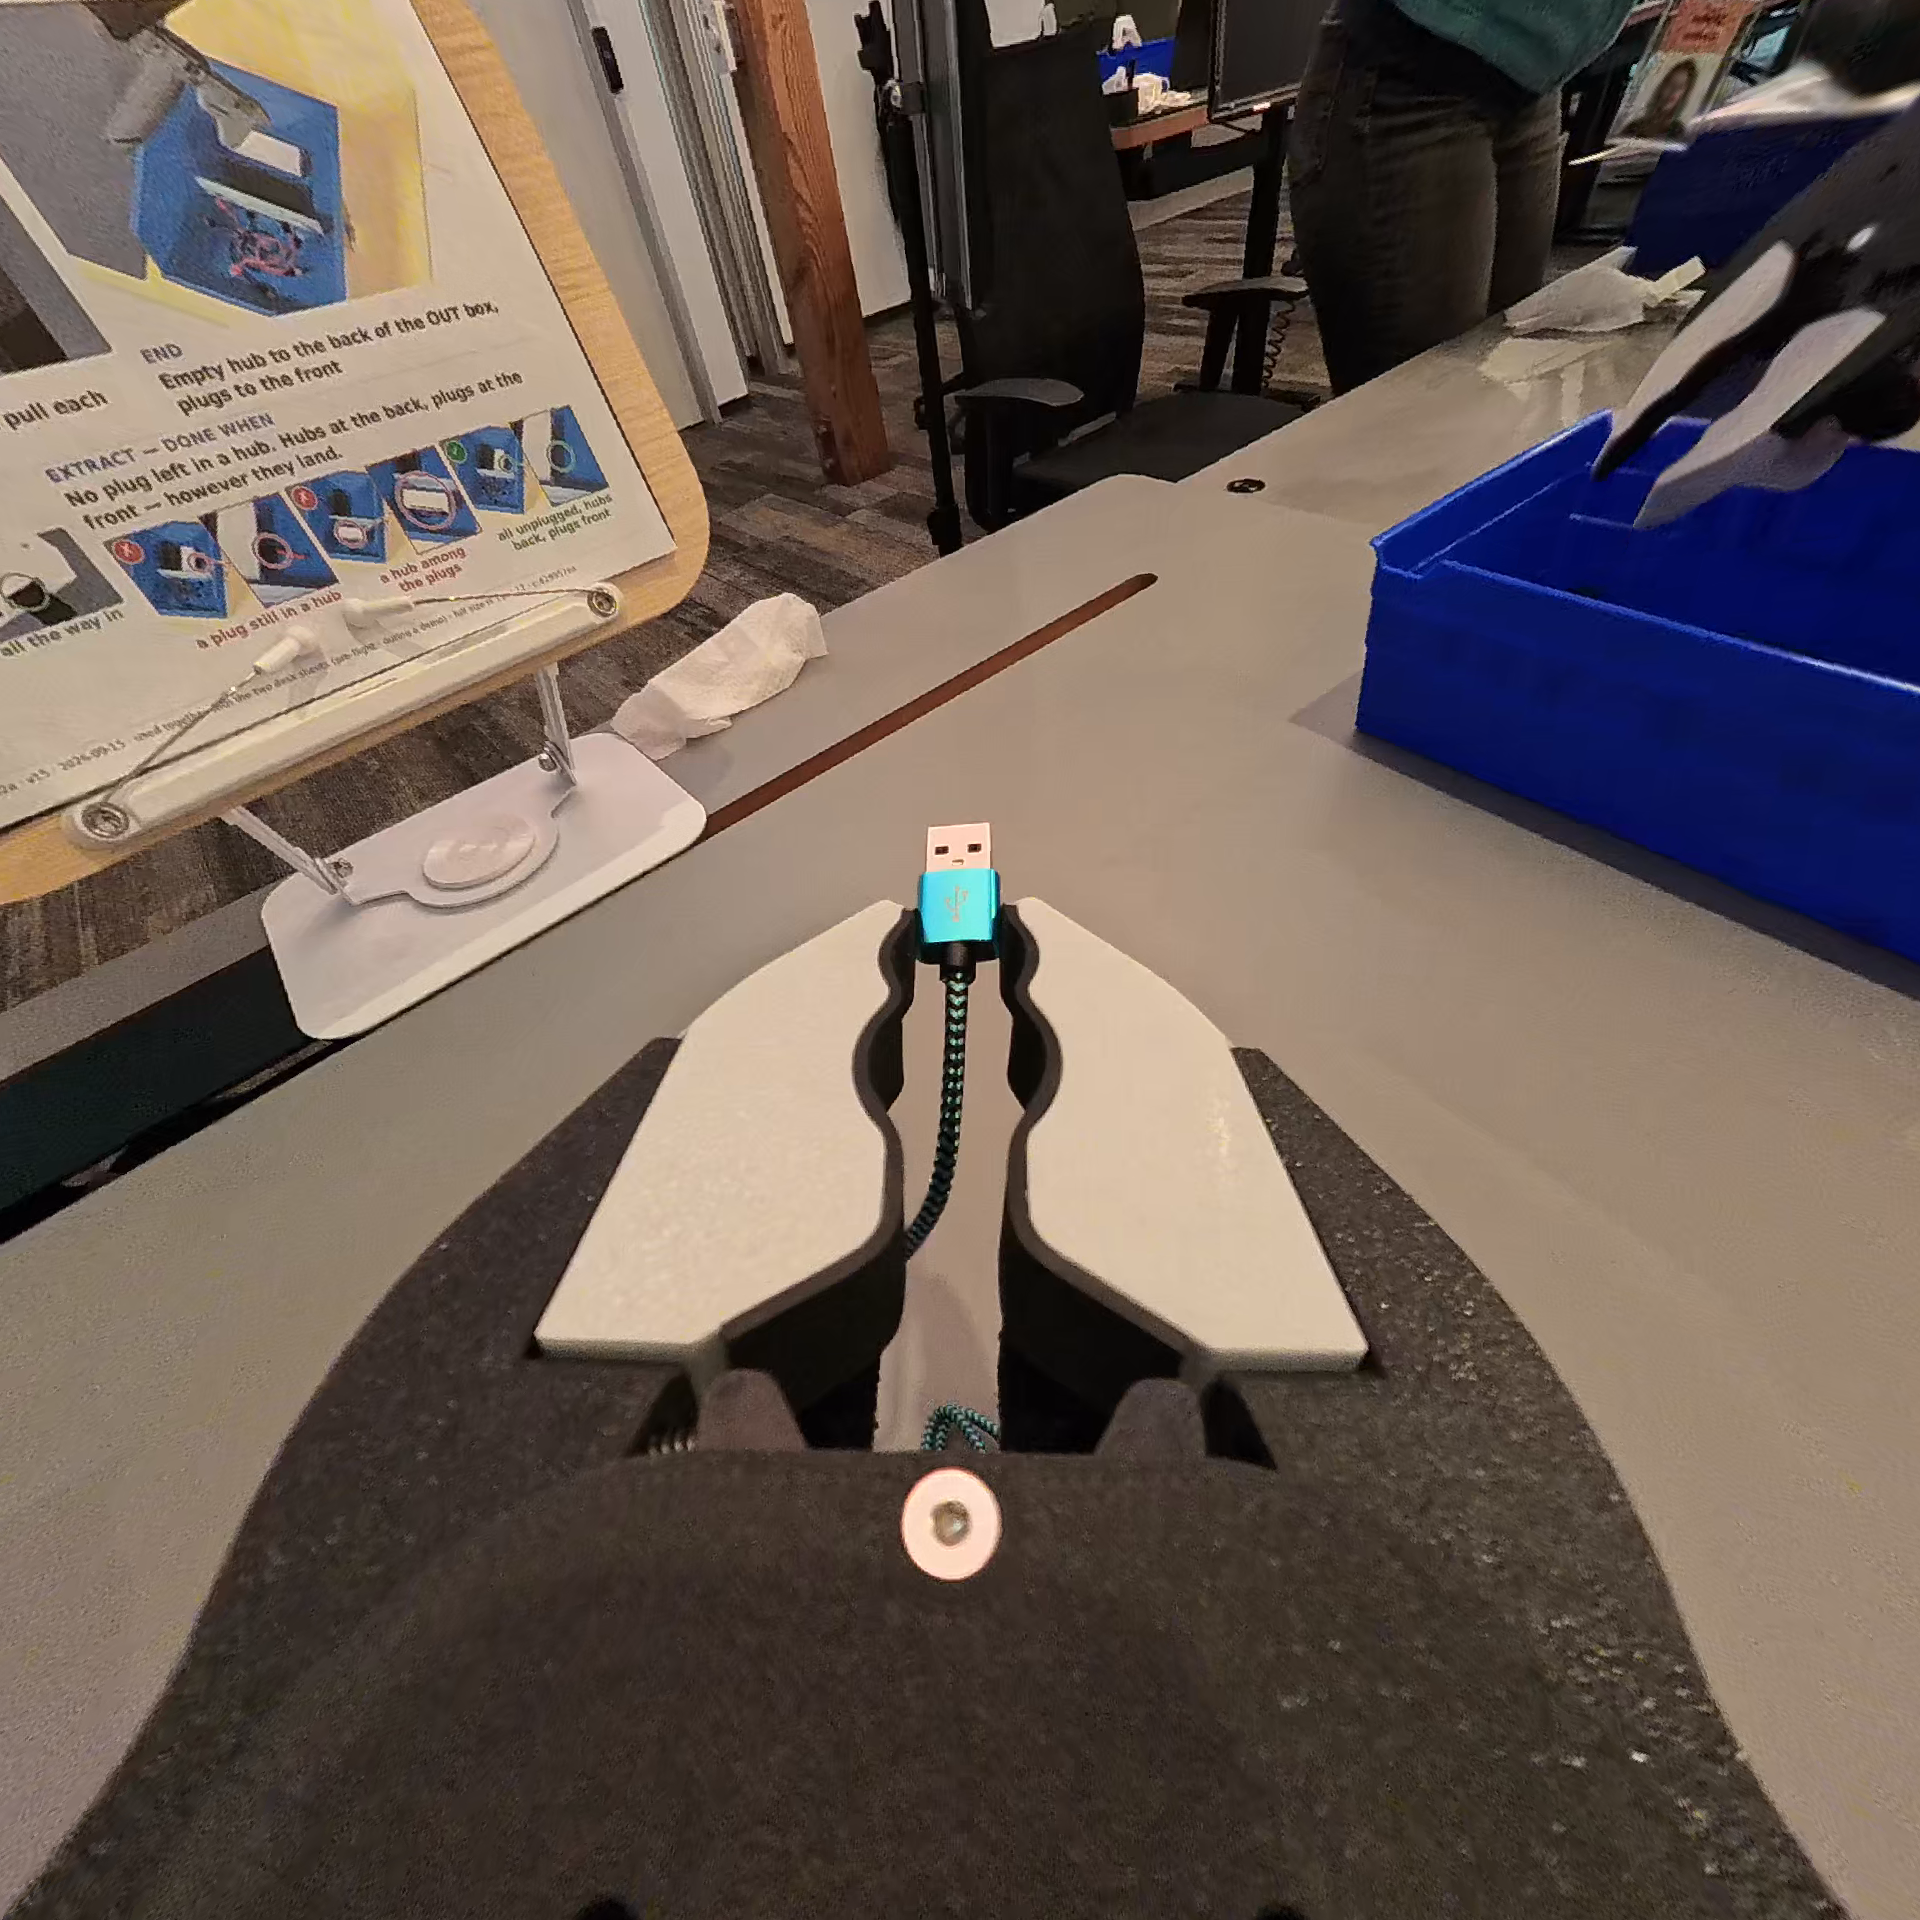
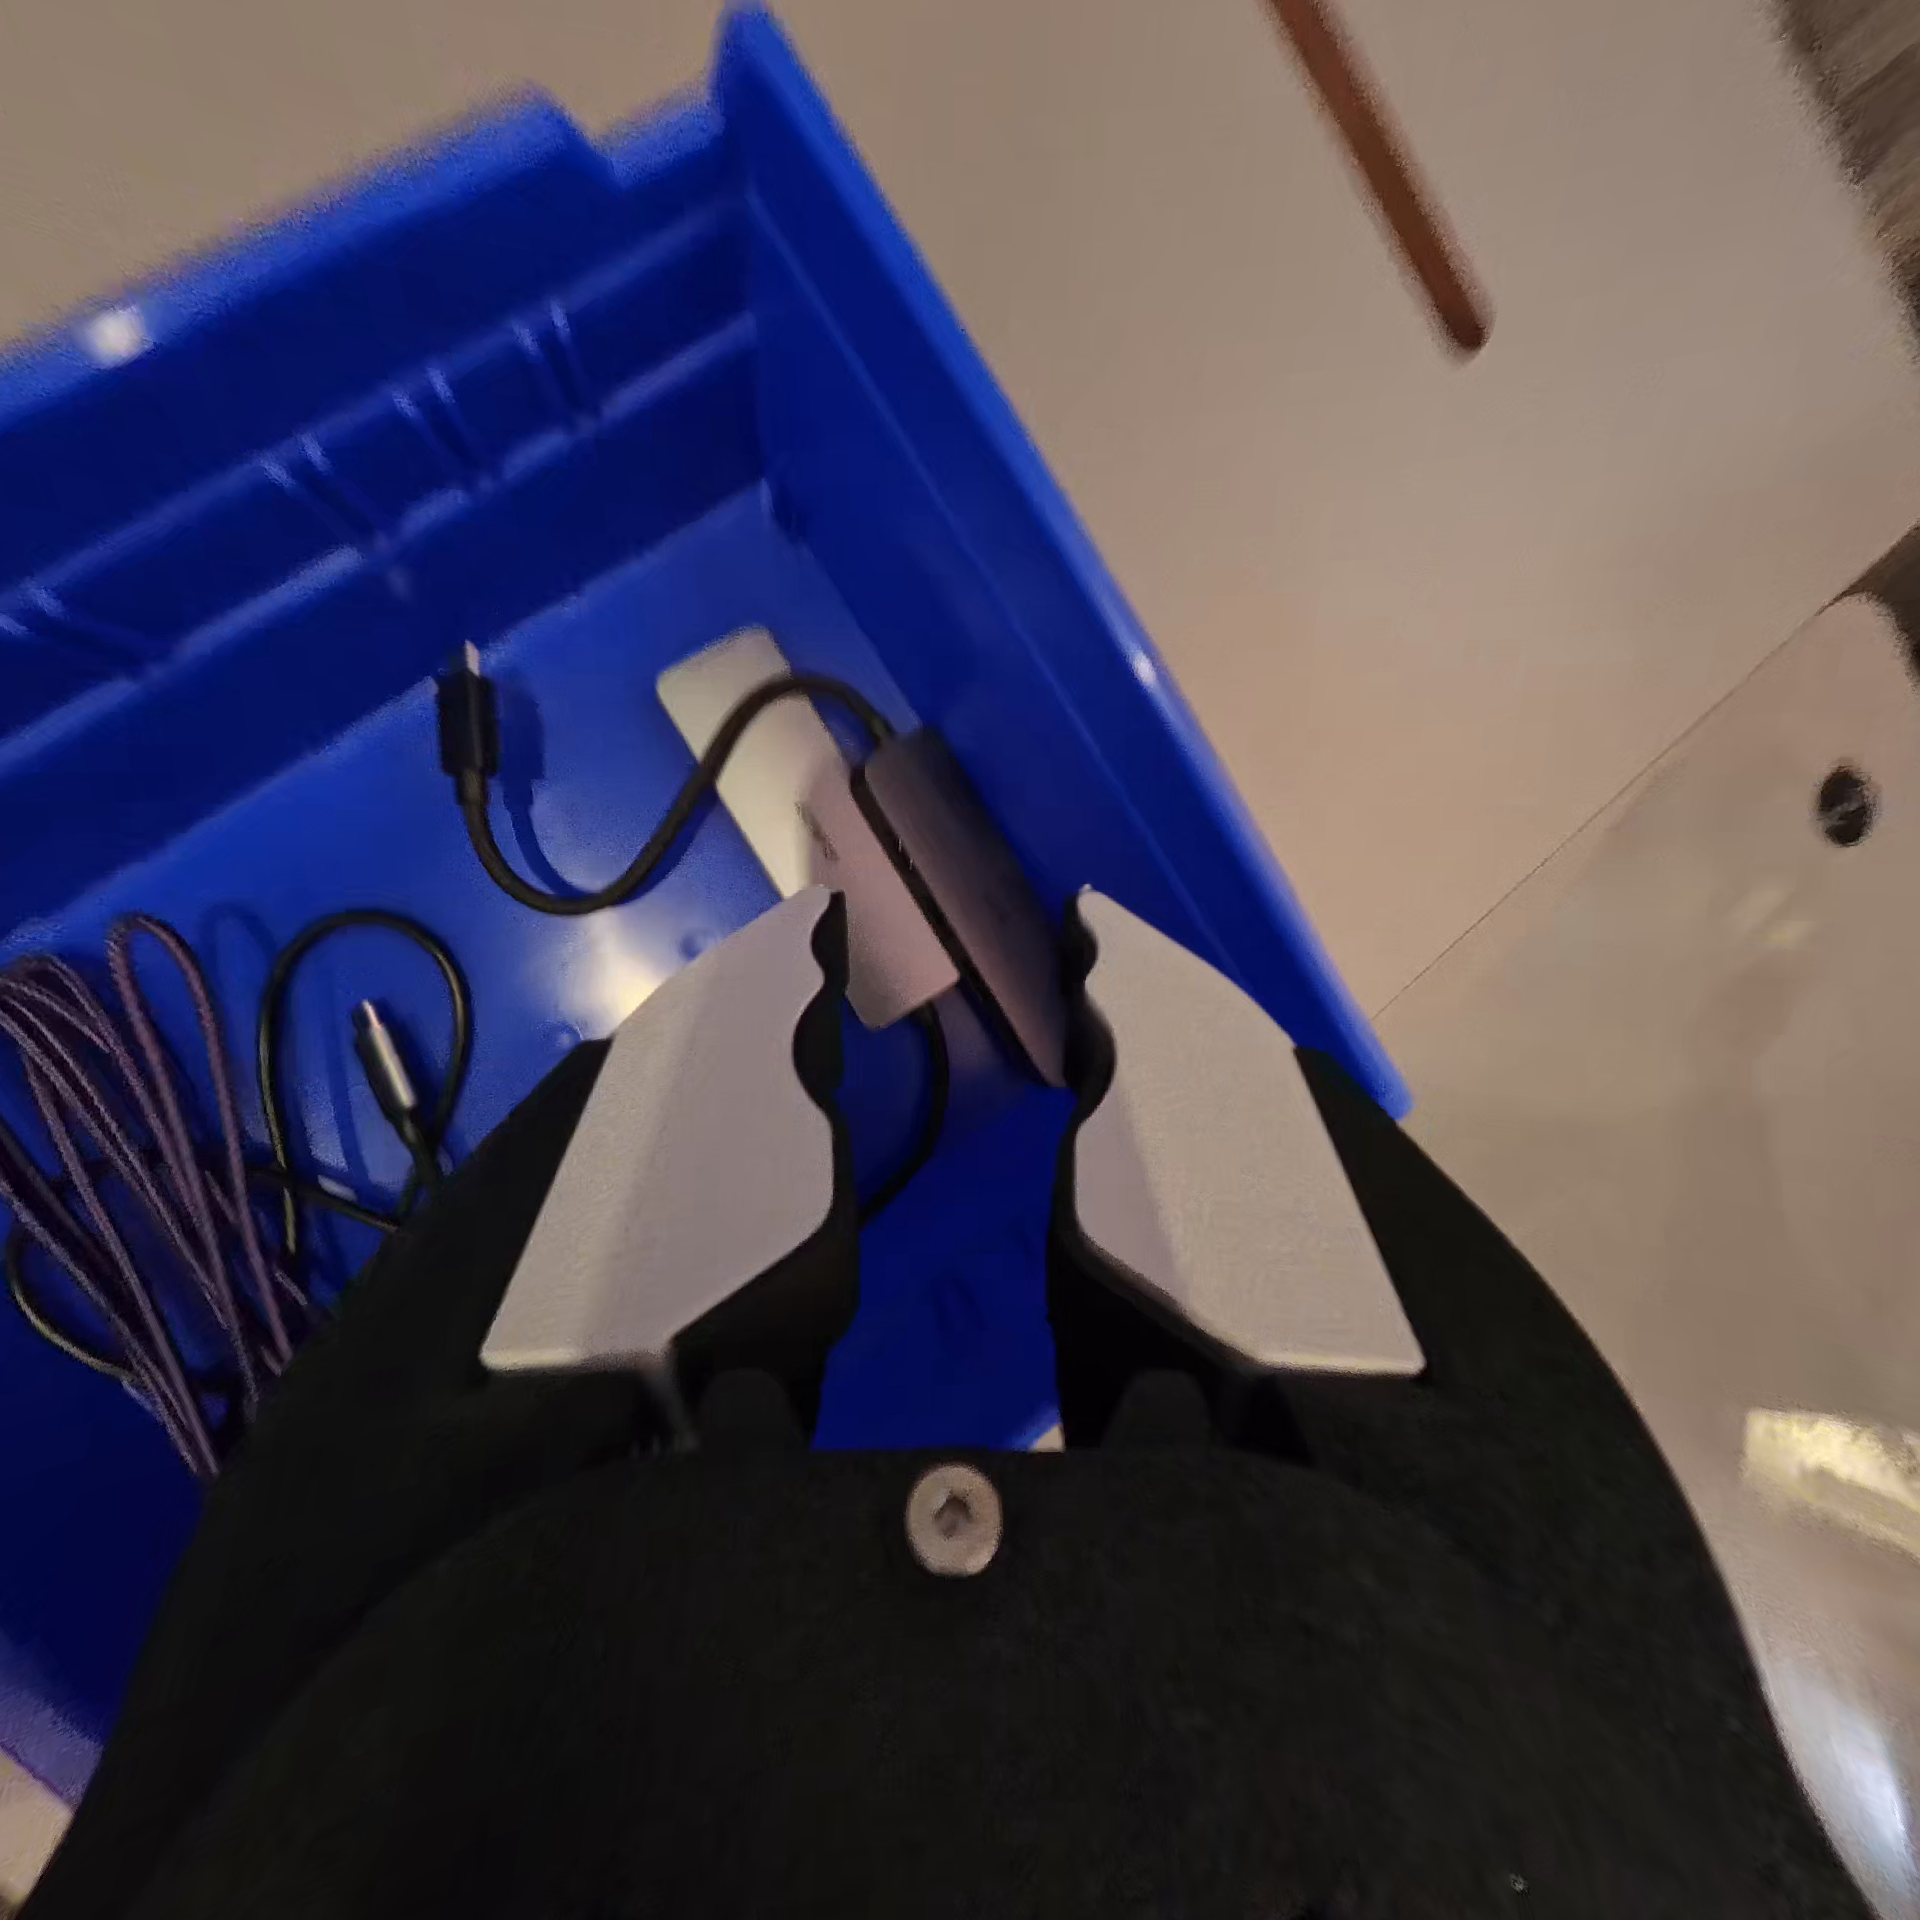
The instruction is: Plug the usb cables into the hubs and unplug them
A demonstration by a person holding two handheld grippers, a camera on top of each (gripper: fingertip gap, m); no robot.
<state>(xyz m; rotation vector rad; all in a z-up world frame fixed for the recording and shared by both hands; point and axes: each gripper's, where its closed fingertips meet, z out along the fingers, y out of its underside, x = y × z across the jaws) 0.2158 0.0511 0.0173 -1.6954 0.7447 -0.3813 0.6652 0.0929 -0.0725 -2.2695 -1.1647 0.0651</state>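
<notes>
My left gripper is shut on a teal USB-A plug whose metal tip points forward above the grey table. Its teal-and-black braided cable runs back between the fingers. My right gripper is open inside the blue bin, its fingertips on either side of a dark grey hub that leans on the bin wall. A silver hub lies flat beside it, with black cables. The right gripper also shows in the left wrist view over the bin.
A purple braided cable and a loose silver plug lie in the bin's left part. An instruction sheet on a wooden stand stands at the left, with a crumpled tissue nearby. A slot cuts the table. A person stands behind. The grippers' ends are close to 45 cm from one another. The dark grey hub is closer to my right gripper, around 7 cm from its tips; the left tips are 50 cm off.
</notes>
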